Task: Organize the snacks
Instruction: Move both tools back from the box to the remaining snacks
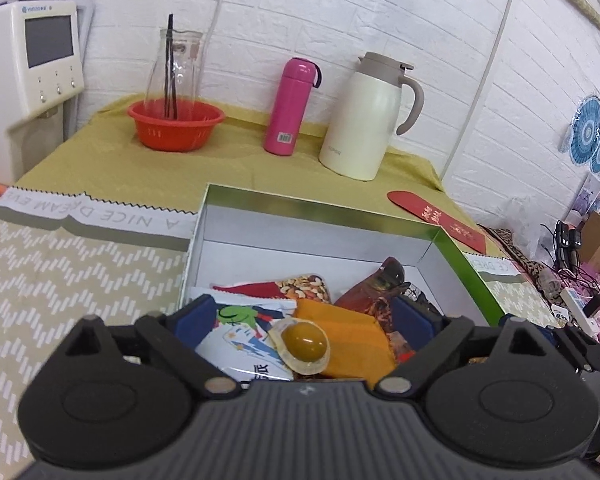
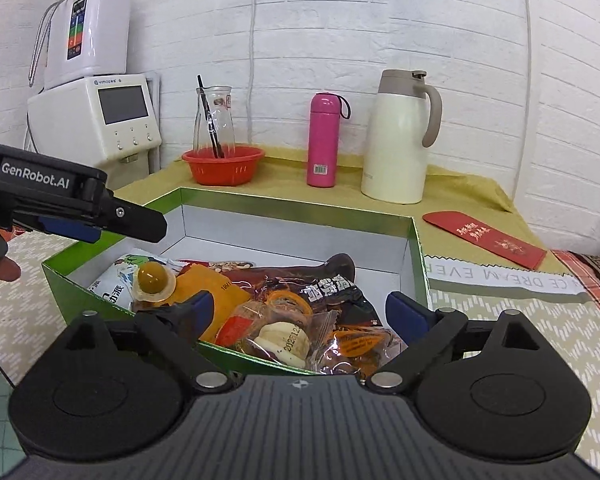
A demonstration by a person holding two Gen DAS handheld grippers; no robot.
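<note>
An open green box (image 1: 320, 212) (image 2: 300, 208) with a white inside holds several snacks. Among them are a jelly cup (image 1: 304, 340) (image 2: 153, 278), an orange packet (image 1: 352, 336) (image 2: 212, 292), a white cartoon packet (image 1: 236, 332), a nut packet (image 1: 304, 286) and a dark brown packet (image 1: 380, 292) (image 2: 312, 280). A wrapped round cake (image 2: 284, 340) lies at the near wall. My left gripper (image 1: 304, 314) (image 2: 140, 226) hangs open over the box's left side, nothing between its blue pads. My right gripper (image 2: 302, 304) stands open above the near right snacks, pads clear of them.
At the back on the yellow cloth stand a red basket (image 1: 176, 126) with a glass carafe, a pink flask (image 1: 290, 106) and a cream thermos jug (image 1: 364, 116). A red envelope (image 1: 436, 218) lies right of the box. A white appliance (image 2: 116, 120) stands far left; cables clutter the right.
</note>
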